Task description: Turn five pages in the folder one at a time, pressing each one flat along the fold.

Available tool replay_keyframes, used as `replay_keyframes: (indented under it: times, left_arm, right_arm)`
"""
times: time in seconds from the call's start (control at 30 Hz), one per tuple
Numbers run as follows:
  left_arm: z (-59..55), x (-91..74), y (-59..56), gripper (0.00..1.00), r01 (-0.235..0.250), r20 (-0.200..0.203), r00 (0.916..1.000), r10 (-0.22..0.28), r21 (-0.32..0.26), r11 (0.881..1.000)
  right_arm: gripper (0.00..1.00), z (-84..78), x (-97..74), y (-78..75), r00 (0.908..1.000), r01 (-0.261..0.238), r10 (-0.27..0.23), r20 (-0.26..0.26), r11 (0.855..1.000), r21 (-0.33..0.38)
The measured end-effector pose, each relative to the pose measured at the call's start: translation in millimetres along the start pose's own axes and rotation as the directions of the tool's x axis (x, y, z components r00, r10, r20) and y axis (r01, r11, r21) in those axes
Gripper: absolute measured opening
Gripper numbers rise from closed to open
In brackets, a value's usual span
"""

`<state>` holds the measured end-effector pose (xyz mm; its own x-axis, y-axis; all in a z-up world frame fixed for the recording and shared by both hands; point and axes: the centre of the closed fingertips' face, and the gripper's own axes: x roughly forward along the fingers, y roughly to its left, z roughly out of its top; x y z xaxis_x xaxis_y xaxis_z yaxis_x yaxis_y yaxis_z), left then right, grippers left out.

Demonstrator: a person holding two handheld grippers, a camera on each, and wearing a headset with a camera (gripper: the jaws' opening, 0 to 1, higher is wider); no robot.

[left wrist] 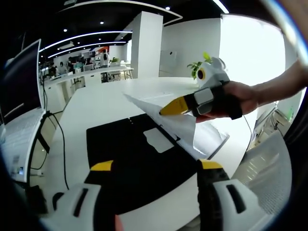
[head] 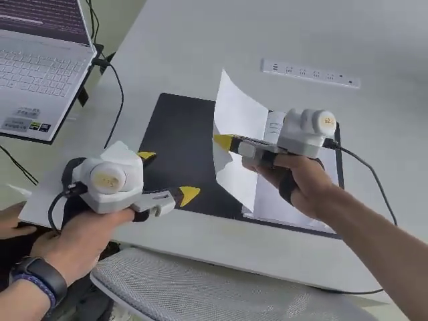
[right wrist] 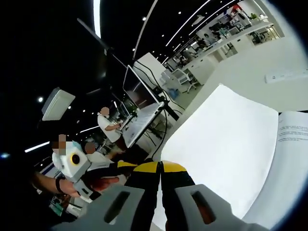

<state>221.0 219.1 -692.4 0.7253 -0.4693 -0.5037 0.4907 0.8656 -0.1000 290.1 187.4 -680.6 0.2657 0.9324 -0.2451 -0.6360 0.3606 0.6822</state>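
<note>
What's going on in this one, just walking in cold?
A person is mid page-turn. The right gripper has its jaws shut on the edge of a white page, holding it lifted above the open black folder on the white table. The left gripper hovers with jaws open over the folder's near left part, apparently touching nothing. The page isn't laid down or pressed flat yet.
</note>
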Motion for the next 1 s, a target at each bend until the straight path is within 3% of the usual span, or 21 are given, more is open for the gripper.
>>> replay_keyframes:
  times: [0.23,0.3,0.47,0.7,1.0]
  left_arm:
    - [-2.7,-4.7,4.2,0.67,-0.008,-0.007,0.9999,0.008,-0.009,1.0]
    - [-3.2,-5.4,5.4,0.66,-0.009,-0.008,0.9999,0.009,-0.013,1.0]
    - [-6.2,-5.5,11.8,0.66,-0.015,-0.01,0.9998,0.015,-0.024,1.0]
    - [-7.7,-8.7,18.9,0.66,-0.024,-0.01,0.9997,0.024,-0.038,0.999]
    - [-10.6,-11.6,25.7,0.66,-0.045,-0.009,0.999,0.045,-0.06,0.997]
  right_arm:
    - [0.0,-23.0,28.7,-10.1,0.9967,0.022,-0.02,-0.078,0.999,0.024]
    - [0.0,-28.8,36.7,-16.4,0.9941,0.046,-0.044,-0.099,0.999,0.014]
    - [0.0,-47.6,57.6,-21.7,0.9862,0.054,-0.049,-0.158,0.998,0.028]
    - [0.0,-69.4,69.6,-41.4,0.9742,0.104,-0.086,-0.209,0.992,0.077]
    - [0.0,-87.8,78.7,-65.7,0.9568,0.168,-0.141,-0.254,0.982,0.087]
